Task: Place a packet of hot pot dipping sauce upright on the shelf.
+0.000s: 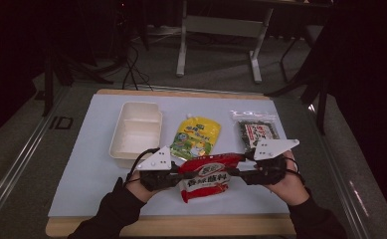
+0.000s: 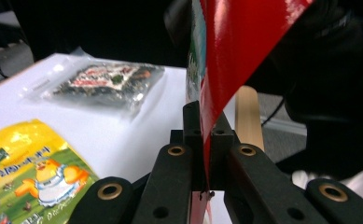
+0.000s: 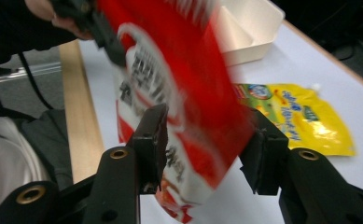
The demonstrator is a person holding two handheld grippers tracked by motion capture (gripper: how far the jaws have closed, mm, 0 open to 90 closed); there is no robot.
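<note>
A red snack packet [image 1: 208, 177] hangs above the front of the table between both grippers. My left gripper [image 1: 181, 175] is shut on the packet's left edge; in the left gripper view the red film [image 2: 244, 46] is pinched between the closed jaws of the left gripper [image 2: 206, 135]. My right gripper [image 1: 237, 172] is at the packet's right end. In the right gripper view its jaws stand apart with the blurred red packet [image 3: 184, 102] between them, and the pads of the right gripper [image 3: 207, 140] do not press on it.
On the white mat [image 1: 81, 174] lie a white two-compartment tray [image 1: 136, 130], a yellow pouch [image 1: 197, 137] and a clear packet of dark seaweed [image 1: 258, 132] in a row behind the grippers. The wooden table edge [image 1: 181, 226] runs along the front.
</note>
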